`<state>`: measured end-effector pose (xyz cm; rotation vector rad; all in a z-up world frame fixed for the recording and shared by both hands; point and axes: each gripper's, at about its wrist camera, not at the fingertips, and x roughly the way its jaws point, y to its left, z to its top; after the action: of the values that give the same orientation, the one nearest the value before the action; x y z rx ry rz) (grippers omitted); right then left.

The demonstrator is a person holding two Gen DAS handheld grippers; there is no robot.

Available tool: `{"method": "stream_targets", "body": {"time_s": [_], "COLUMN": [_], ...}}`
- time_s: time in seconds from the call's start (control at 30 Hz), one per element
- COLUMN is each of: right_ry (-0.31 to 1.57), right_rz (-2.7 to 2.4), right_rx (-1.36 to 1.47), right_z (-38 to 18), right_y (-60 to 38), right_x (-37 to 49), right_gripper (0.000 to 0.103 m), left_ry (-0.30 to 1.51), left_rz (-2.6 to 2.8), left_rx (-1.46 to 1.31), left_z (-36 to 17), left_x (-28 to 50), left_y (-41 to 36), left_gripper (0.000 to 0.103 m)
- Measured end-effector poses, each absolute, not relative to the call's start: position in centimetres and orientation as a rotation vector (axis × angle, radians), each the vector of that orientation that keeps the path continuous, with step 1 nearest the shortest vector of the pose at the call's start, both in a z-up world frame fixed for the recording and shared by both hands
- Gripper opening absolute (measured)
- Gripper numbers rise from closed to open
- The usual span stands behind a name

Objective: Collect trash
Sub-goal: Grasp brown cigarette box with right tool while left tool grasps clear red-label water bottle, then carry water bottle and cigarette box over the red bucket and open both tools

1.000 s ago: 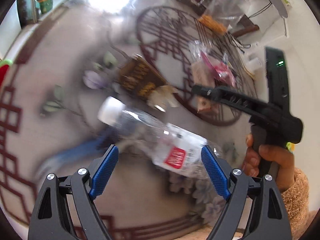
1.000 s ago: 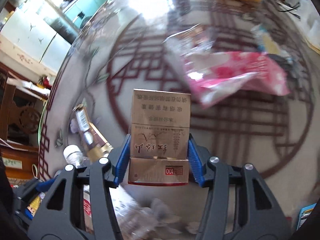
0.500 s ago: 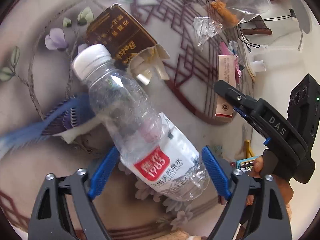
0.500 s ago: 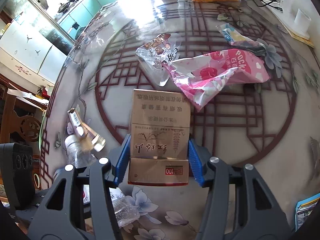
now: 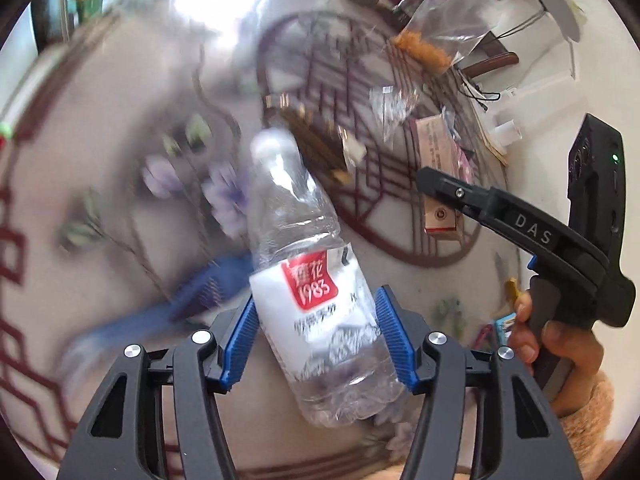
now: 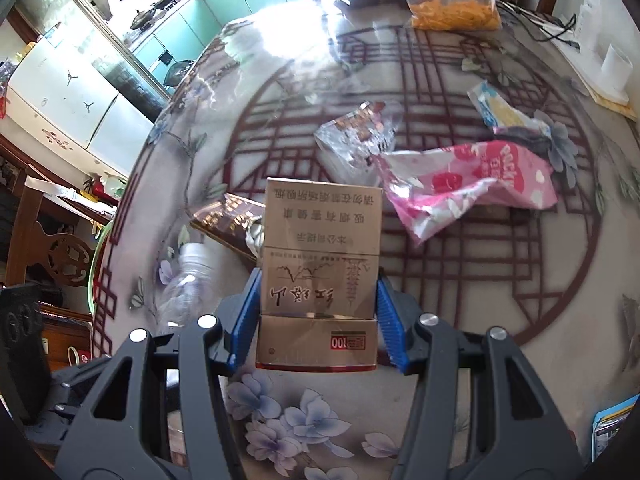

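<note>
Clear plastic bottle (image 5: 316,292), left gripper (image 5: 316,320) jaws just closed onto it. Right gripper (image 6: 316,312) clamps a gold cigarette box (image 6: 320,272); only this view shows the pink wrapper (image 6: 472,184) on the floral counter (image 6: 500,300), kitchen behind.

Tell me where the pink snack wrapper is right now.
In the right wrist view, the pink snack wrapper lies on the table's lattice pattern, right of and beyond the held cigarette pack, beside a clear crumpled wrapper.

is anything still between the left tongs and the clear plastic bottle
Nothing visible is. The left tongs have just been closing, and their blue pads now sit against the white label of the clear plastic water bottle, one on each side. The right tongs are busy clamping a gold cardboard cigarette pack.
</note>
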<state>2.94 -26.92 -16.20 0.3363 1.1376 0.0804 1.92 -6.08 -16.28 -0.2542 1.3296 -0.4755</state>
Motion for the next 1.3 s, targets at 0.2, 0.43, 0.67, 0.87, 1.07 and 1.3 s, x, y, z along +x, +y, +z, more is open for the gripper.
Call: {"method": "stream_targets", "body": {"time_s": [0.2, 0.43, 0.67, 0.87, 1.07, 1.3], "right_ry": [1.125, 1.192, 1.261, 1.269, 1.296, 1.275], "right_rz": [0.077, 0.068, 0.022, 0.005, 0.001, -0.021], "right_rx": [0.317, 0.304, 0.306, 0.32, 0.29, 0.215], "right_z": [-15.7, -17.4, -19.4, -19.9, -21.0, -20.8], "right_y": [-25.8, -24.6, -24.8, -25.5, -24.9, -23.9], "right_x": [3.5, 3.5, 2.6, 2.5, 3.1, 3.2], "right_gripper": [0.052, 0.052, 0.053, 0.075, 0.075, 0.053], "left_ry": [1.256, 1.31, 1.351, 1.38, 1.305, 1.239], "left_rz": [-0.462, -0.405, -0.395, -0.402, -0.382, -0.345], "left_rx": [-0.165, -0.091, -0.045, -0.089, -0.089, -0.151], "left_z": [-14.4, -16.2, -18.4, -19.3, -17.2, -14.6], "left_x": [2.5, 2.6, 3.1, 3.0, 2.7, 3.4], "left_y": [-4.7, -3.0, -3.8, -3.5, -2.0, 1.1], "left_gripper": [0.048, 0.044, 0.076, 0.055, 0.054, 0.055]}}
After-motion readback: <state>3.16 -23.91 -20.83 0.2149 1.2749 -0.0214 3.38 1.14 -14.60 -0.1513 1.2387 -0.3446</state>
